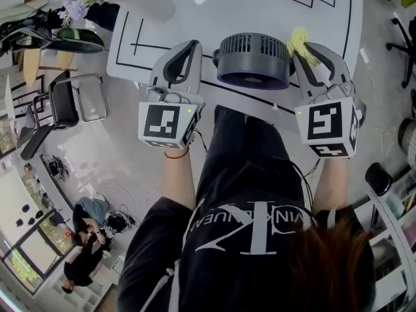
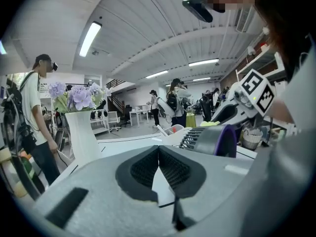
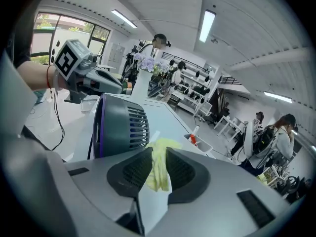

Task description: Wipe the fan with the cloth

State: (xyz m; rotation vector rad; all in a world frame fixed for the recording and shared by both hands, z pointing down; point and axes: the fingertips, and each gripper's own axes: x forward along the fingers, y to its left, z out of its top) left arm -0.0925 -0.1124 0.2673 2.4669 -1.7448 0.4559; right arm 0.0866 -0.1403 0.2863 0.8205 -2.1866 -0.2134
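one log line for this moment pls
left gripper: jaws shut, empty, left of fan | right gripper: jaws shut on cloth, at fan's right | cloth-fan contact: unclear

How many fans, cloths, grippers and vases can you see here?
fan: 1
cloth: 1
grippers: 2 (left gripper, right gripper)
vase: 1
total: 5

The right gripper (image 3: 158, 154) is pinching a crumpled pale-yellow cloth (image 3: 159, 171) between its black ribbed pads (image 3: 136, 169). Just ahead of its jaws, to their left, a round dark-grey plastic fan with a purple rim (image 3: 121, 125) is standing on a white table (image 3: 165, 113), near the cloth's tip.
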